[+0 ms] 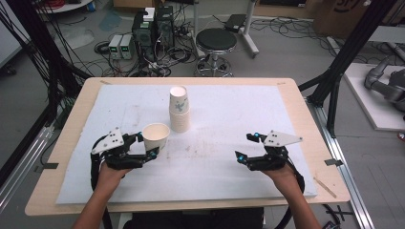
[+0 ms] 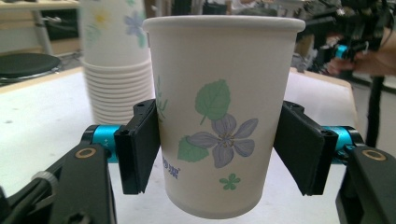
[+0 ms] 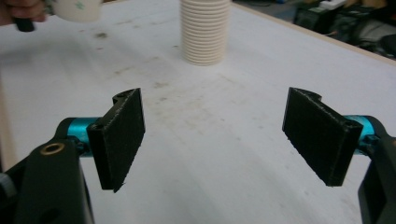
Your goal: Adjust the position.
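A white paper cup (image 1: 156,136) printed with purple flowers and green leaves (image 2: 219,116) stands upright between the jaws of my left gripper (image 1: 146,145), which is shut on its sides. The cup's base hangs just above the white mat. Right behind it stands a tall stack of matching paper cups (image 1: 179,109) (image 2: 114,70), near the middle of the mat. My right gripper (image 1: 248,146) hovers over the mat's right front, open, with only bare mat between its black pads (image 3: 215,140). In the right gripper view the stack (image 3: 205,32) rises ahead and the held cup (image 3: 77,9) sits at the top left.
A white foam mat (image 1: 229,109) covers most of the wooden table (image 1: 71,124). Beyond the table's far edge stand a black stool (image 1: 216,40) and computer boxes with cables (image 1: 153,28) on the floor. Black frame posts (image 1: 344,62) flank the table.
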`<state>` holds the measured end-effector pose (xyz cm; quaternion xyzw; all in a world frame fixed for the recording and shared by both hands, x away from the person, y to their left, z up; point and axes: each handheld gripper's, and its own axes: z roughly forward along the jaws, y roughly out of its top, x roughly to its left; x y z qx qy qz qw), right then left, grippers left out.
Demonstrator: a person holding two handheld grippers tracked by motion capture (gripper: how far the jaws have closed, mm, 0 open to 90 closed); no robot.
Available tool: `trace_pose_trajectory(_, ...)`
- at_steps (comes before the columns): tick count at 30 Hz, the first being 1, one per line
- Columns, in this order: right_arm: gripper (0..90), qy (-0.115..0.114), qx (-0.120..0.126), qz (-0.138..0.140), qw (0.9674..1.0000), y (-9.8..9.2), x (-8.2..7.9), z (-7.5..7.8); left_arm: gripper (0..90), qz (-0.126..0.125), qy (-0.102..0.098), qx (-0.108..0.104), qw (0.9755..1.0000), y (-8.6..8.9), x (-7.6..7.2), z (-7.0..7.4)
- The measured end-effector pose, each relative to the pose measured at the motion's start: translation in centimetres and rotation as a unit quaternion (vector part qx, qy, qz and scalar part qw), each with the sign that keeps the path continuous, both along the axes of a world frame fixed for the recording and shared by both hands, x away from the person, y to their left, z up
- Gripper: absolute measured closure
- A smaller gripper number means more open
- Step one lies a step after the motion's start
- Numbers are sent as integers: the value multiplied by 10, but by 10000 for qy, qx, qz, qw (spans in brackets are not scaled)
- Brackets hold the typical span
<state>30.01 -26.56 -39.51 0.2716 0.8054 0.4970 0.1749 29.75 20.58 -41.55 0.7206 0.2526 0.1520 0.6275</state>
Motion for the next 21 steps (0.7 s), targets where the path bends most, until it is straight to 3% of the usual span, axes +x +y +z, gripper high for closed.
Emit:
trace_pose_trajectory(1, 216, -50, 43, -103, 9999, -4, -1, -3, 339, 151, -43, -83, 9998, 5, -1, 0)
trace_pose_trajectory(3, 216, -34, 157, -241, 9996, -10, -2, -9, 339, 210, -71, -111, 9997, 8, -1, 0)
trace_pose_trajectory(10, 216, -105, 99, -461, 9988, -19, -4, -14, 338, 594, -226, -249, 9977, 20, -7, -3)
trace_pose_trajectory(14, 216, -96, 157, -608, 9980, -24, -5, -16, 338, 874, -306, -319, 9952, 29, -8, -5)
trace_pose_trajectory(21, 217, -173, 223, -672, 9973, -25, -3, -15, 338, 1057, -304, -364, 9933, 39, -8, -6)
